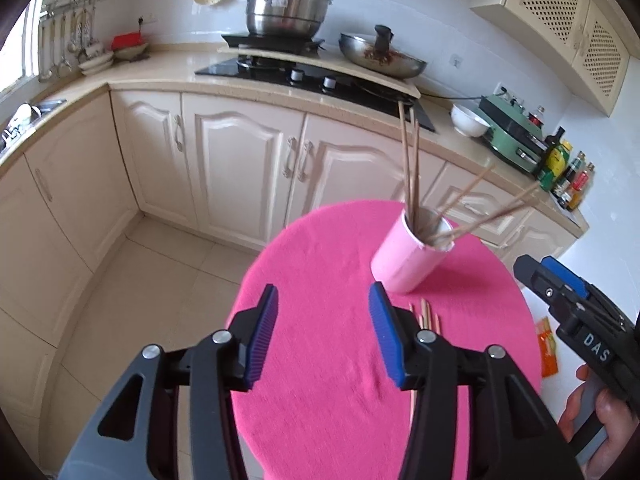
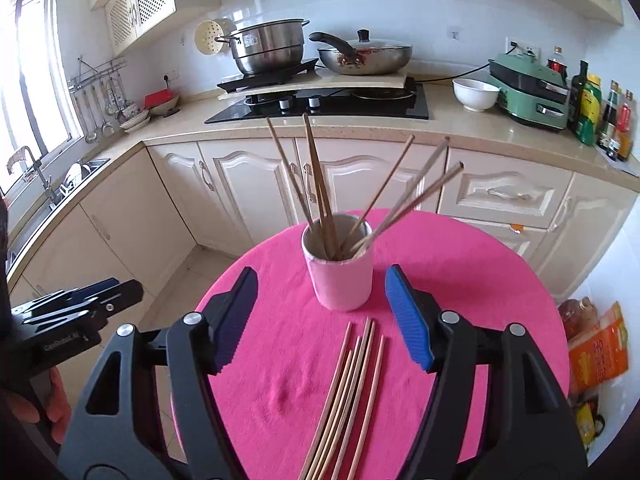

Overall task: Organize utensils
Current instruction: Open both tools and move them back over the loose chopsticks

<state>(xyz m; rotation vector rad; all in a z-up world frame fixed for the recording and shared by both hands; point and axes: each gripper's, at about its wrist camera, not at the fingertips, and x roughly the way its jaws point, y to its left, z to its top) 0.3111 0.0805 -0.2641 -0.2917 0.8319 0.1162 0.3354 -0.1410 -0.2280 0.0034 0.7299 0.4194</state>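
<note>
A: From the left wrist camera, where do the loose chopsticks [image 1: 429, 318] lie?

B: Only their tips show, just past the right finger of the left gripper [image 1: 323, 336], so off to its right. Its jaws stand well apart with nothing between them, only pink tablecloth [image 1: 320, 400] below. The pink cup [image 1: 406, 258] with chopsticks already standing in it [image 1: 412, 168] sits ahead and to the right. The right gripper [image 1: 560, 280] shows at the right edge, a hand [image 1: 592, 412] under it.

A: And from the right wrist camera?

B: The loose chopsticks [image 2: 348, 392] lie straight under the right gripper [image 2: 320, 316], in the gap between its open, empty jaws. Their long axis runs away from the camera toward the cup [image 2: 340, 276], which stands just beyond their tips.

A: So which hand is nearer?

B: The right, I'd say; it needs only to go down. The sticks in the cup [image 2: 320, 184] fan outward and could get knocked. The left gripper [image 2: 100, 292] is well off at the left edge.
</note>
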